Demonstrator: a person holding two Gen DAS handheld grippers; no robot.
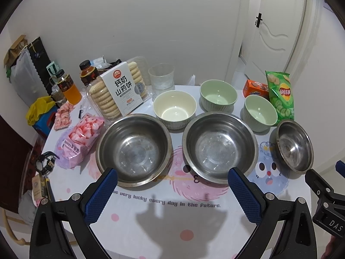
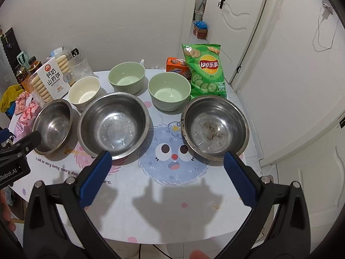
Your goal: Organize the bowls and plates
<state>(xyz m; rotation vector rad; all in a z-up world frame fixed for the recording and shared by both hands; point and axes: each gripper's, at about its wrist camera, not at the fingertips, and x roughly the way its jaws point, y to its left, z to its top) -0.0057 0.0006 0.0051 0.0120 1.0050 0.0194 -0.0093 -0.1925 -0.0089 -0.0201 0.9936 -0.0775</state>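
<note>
Three steel bowls stand in a row on the round table point(image 1: 163, 228): left point(image 1: 133, 149), middle point(image 1: 220, 146) and a smaller right one point(image 1: 294, 146). Behind them are a cream bowl point(image 1: 174, 108) and two green bowls point(image 1: 217, 97) point(image 1: 259, 113). My left gripper point(image 1: 172, 173) is open and empty, hovering before the left and middle steel bowls. My right gripper point(image 2: 167, 154) is open and empty too. It hangs between the middle steel bowl point(image 2: 114, 125) and the right steel bowl point(image 2: 215, 127), whose bottom has dark specks.
A biscuit box point(image 1: 120, 90), a plastic cup point(image 1: 161, 77), bottles point(image 1: 69, 88) and a pink sweets bag point(image 1: 79, 138) crowd the back left. A chips bag point(image 1: 280, 95) and an orange box point(image 1: 255, 88) stand at the back right. A white door point(image 2: 237, 21) lies beyond.
</note>
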